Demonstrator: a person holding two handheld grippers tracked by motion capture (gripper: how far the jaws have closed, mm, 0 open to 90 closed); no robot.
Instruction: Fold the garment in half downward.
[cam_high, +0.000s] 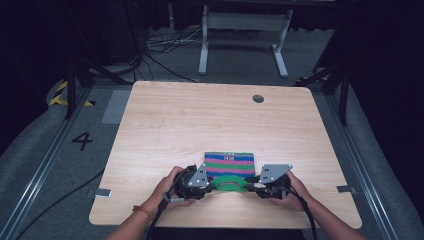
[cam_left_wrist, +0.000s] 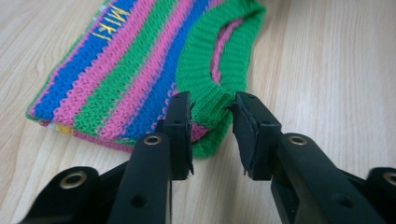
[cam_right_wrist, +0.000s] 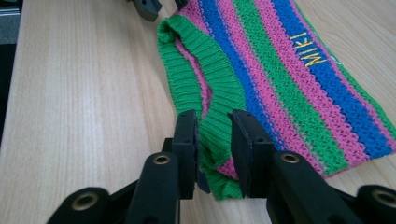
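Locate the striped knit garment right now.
In the high view, the striped knit garment lies flat on the table near its front edge, between the left gripper and right gripper, its green ribbed edge toward the person.

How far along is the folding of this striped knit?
Done: the striped knit lies folded flat on the table. In hand: left claw and right claw each straddle an end of its green ribbed edge, jaws slightly apart, apparently not pinching. Left: probably just drawing both claws clear.
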